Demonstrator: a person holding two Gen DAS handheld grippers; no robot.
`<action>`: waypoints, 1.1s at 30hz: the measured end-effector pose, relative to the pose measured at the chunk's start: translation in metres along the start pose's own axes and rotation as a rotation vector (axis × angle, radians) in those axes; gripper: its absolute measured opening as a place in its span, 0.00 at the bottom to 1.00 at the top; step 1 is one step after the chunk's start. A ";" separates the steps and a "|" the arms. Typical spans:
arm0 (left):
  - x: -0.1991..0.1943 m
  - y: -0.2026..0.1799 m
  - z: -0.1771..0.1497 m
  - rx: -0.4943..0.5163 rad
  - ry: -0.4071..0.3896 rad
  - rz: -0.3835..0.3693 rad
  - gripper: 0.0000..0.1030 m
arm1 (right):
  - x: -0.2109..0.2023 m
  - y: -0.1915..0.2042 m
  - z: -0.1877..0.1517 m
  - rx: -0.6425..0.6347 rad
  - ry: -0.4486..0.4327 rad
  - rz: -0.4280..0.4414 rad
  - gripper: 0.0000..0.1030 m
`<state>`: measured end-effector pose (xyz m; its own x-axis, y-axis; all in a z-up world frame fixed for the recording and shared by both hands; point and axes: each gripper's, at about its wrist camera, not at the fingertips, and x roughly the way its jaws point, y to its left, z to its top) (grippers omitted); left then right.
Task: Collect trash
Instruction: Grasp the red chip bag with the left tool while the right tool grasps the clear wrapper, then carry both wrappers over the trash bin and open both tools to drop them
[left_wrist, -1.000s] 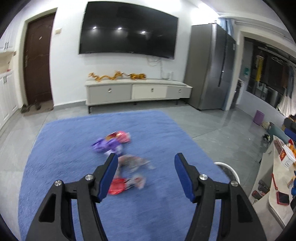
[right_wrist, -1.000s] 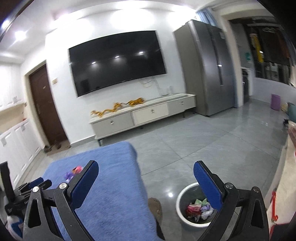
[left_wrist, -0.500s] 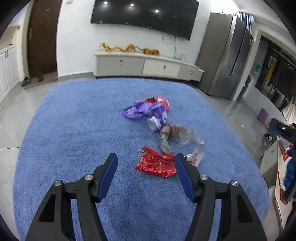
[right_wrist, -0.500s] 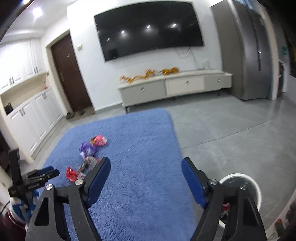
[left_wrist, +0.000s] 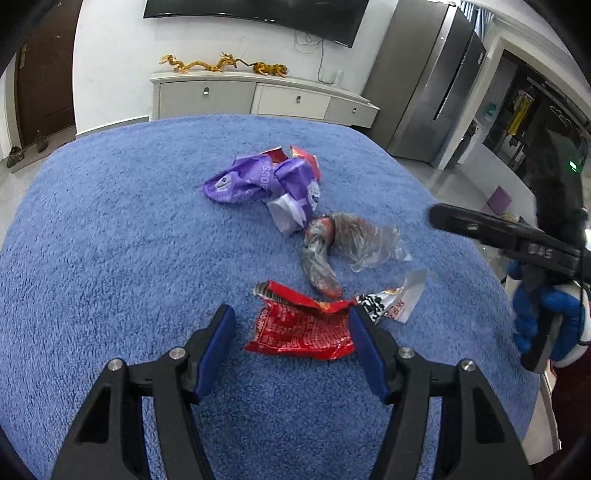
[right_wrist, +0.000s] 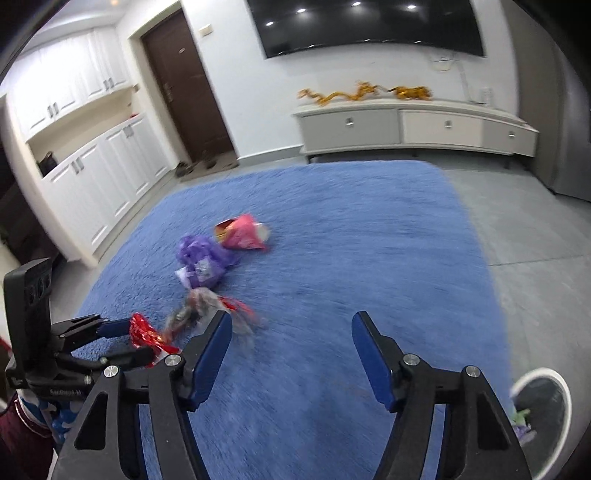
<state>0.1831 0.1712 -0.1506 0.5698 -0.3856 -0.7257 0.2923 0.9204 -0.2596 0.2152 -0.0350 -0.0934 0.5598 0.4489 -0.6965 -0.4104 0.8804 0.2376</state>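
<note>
A red foil wrapper (left_wrist: 301, 328) lies on the blue rug (left_wrist: 110, 240) between the open jaws of my left gripper (left_wrist: 291, 332), which is low over it. Beyond it lie a clear plastic bag (left_wrist: 347, 243), a white torn wrapper (left_wrist: 399, 301) and a purple wrapper (left_wrist: 266, 181) with a red packet (left_wrist: 303, 155) behind. My right gripper (right_wrist: 291, 339) is open and empty above the rug; it shows at the right of the left wrist view (left_wrist: 517, 240). In the right wrist view the left gripper (right_wrist: 110, 339) straddles the red wrapper (right_wrist: 142, 330). A white trash bin (right_wrist: 543, 402) stands at lower right.
A white TV cabinet (left_wrist: 258, 96) with gold dragon ornaments stands against the far wall under a large TV. A grey fridge (left_wrist: 436, 85) is at the right. White cupboards (right_wrist: 85, 166) and a brown door (right_wrist: 177, 85) are at the left. Grey tile floor surrounds the rug.
My left gripper has come down and forward until the red wrapper lies between its jaws. My right gripper has swung left from the bin toward the trash on the rug.
</note>
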 end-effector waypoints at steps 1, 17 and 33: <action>0.000 0.000 0.000 0.002 -0.001 -0.003 0.60 | 0.007 0.005 0.002 -0.016 0.012 0.015 0.62; -0.009 -0.018 -0.009 0.054 -0.047 0.059 0.13 | 0.028 0.016 -0.008 -0.014 0.090 0.095 0.07; -0.104 -0.083 -0.021 0.100 -0.219 0.163 0.09 | -0.104 0.003 -0.048 0.105 -0.095 -0.036 0.06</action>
<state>0.0829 0.1360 -0.0667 0.7643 -0.2478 -0.5953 0.2512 0.9647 -0.0790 0.1216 -0.0860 -0.0528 0.6409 0.4246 -0.6396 -0.3142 0.9052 0.2861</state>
